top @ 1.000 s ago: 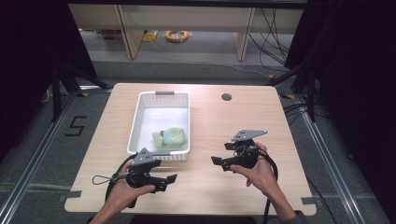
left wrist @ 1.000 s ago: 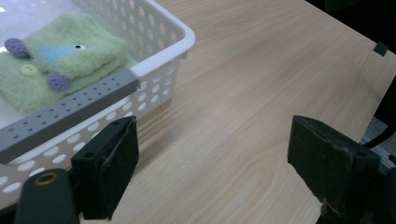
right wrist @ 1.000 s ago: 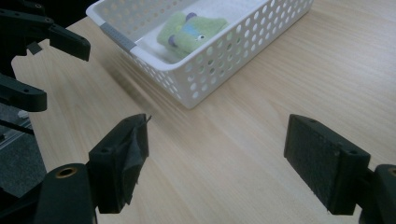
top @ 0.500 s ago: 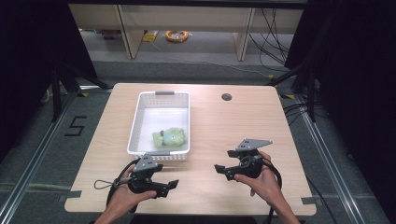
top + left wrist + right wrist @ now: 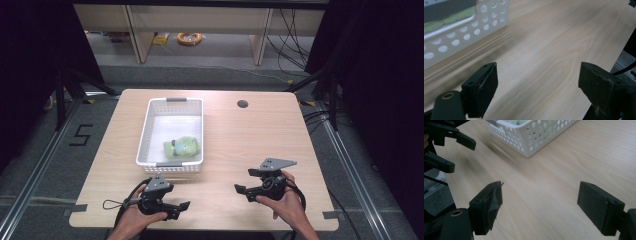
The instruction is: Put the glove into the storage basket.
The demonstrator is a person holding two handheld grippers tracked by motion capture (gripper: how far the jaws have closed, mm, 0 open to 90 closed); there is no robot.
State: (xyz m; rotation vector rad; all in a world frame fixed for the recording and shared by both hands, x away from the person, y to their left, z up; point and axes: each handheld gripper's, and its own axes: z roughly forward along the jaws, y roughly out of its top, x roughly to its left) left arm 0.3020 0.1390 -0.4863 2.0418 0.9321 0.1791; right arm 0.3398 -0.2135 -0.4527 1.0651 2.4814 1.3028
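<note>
Inside the white perforated plastic basket [image 5: 150, 131] the soft green plush toy [image 5: 182, 146] is already lodged; both tongs, left [image 5: 184, 205] and right [image 5: 240, 190], are held released above the pale wooden surface [image 5: 260, 140], nothing grasped.

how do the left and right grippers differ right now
The left gripper sits close to the table's near edge, just in front of the white basket; the right gripper is farther up the table, off to the basket's side. Their jaws point toward each other. Both are open and hold nothing.
</note>
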